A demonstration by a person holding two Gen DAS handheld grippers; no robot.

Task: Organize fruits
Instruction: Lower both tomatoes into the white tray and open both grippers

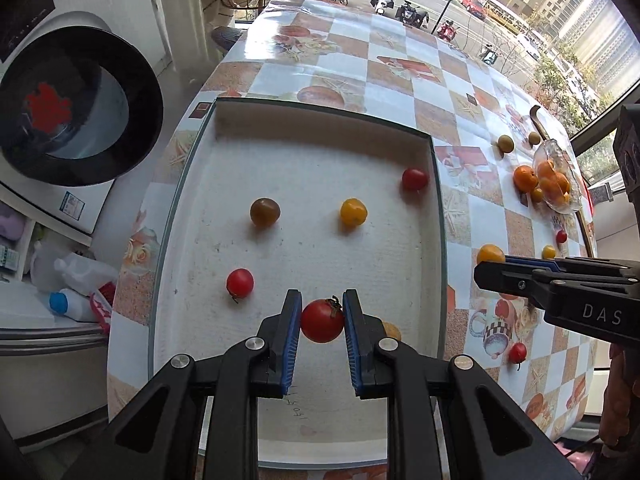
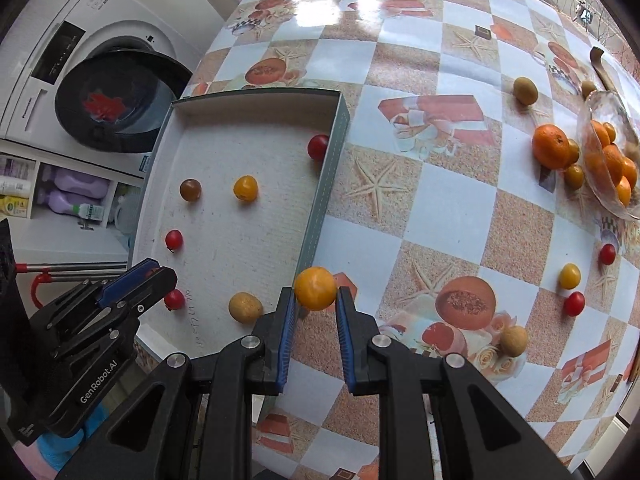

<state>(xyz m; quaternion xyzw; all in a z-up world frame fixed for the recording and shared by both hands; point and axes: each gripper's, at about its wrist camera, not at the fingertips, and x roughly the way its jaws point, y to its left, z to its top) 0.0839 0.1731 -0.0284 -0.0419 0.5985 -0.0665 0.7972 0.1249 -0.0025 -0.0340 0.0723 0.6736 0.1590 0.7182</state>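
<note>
the left claw (image 1: 322,320) is squeezed shut on a red tomato (image 1: 322,321), and it hangs over the near part of the white box (image 1: 320,110). the right claw (image 2: 316,300) is squeezed shut on a yellow tomato (image 2: 315,289), just at the side wall of the box, maybe not yet over the inside.

if the right claw lets go here, the yellow tomato could hit the wall and roll off across the counter (image 2: 420,200). both tomatoes are round and smooth, so a weak pinch could let one slip out, and a hard pinch could squash it.

the two claws are close together, so they could bump. a dropped tomato could also knock the little fruits already in the box, like the tan one (image 2: 245,307) near the front, and send them rolling.

farther off, more small tomatoes (image 2: 574,303) lie loose on the counter, and a glass bowl (image 2: 600,120) of oranges sits tipped. a bump there could spill them toward the edge.
</note>
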